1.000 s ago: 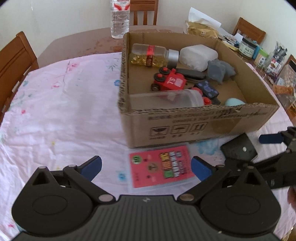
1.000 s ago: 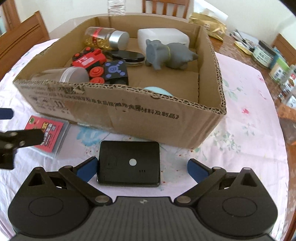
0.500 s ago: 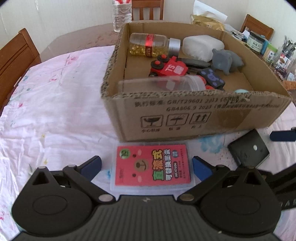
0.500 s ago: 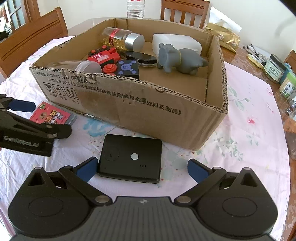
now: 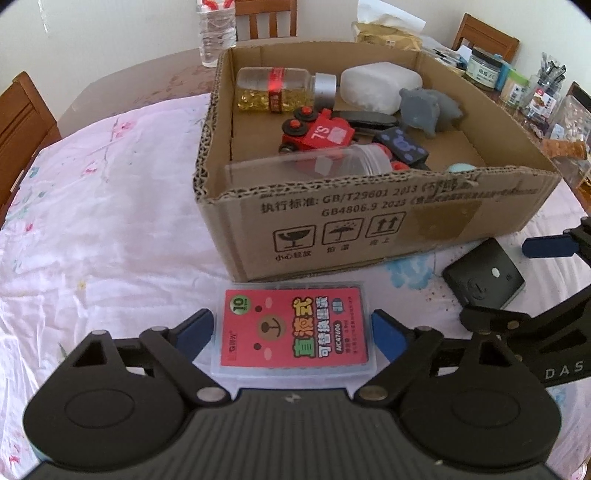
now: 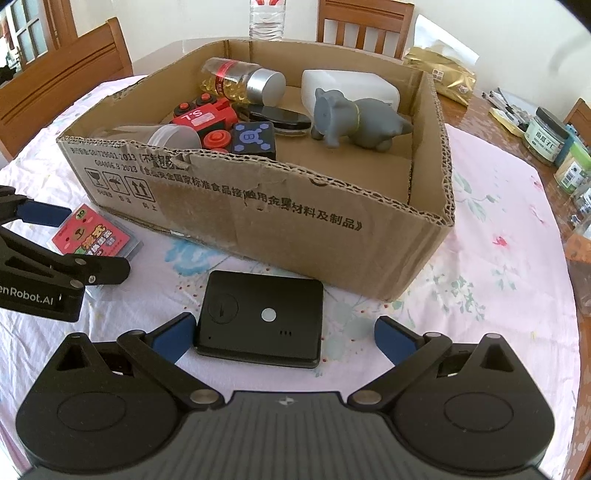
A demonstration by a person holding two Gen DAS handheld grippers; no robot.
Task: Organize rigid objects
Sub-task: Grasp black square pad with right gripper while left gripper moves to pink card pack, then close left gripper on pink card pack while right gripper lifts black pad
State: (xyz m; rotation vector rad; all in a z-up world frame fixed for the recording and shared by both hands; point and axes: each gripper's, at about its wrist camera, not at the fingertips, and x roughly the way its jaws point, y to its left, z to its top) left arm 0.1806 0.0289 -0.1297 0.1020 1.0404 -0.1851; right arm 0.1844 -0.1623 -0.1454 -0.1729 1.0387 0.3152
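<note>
A red card pack in a clear case (image 5: 295, 330) lies flat on the cloth in front of the cardboard box (image 5: 369, 229). My left gripper (image 5: 293, 332) is open with the pack between its fingers, both pads a little apart from it. A black flat device (image 6: 260, 317) lies in front of the box (image 6: 295, 218). My right gripper (image 6: 284, 338) is open around it, left pad close to its edge, right pad well apart. The box holds a pill bottle (image 5: 280, 88), a red toy train (image 5: 317, 134), a grey toy animal (image 6: 351, 118) and other items.
A water bottle (image 5: 218, 33) stands beyond the box. Jars and packets (image 6: 554, 140) crowd the table's right side. Wooden chairs (image 6: 62, 77) surround the table. The pink floral cloth (image 5: 110, 206) covers the left part of the table.
Both grippers moved forward and lower. The card pack now lies between the left fingers and the black device between the right fingers. Both stayed open.
</note>
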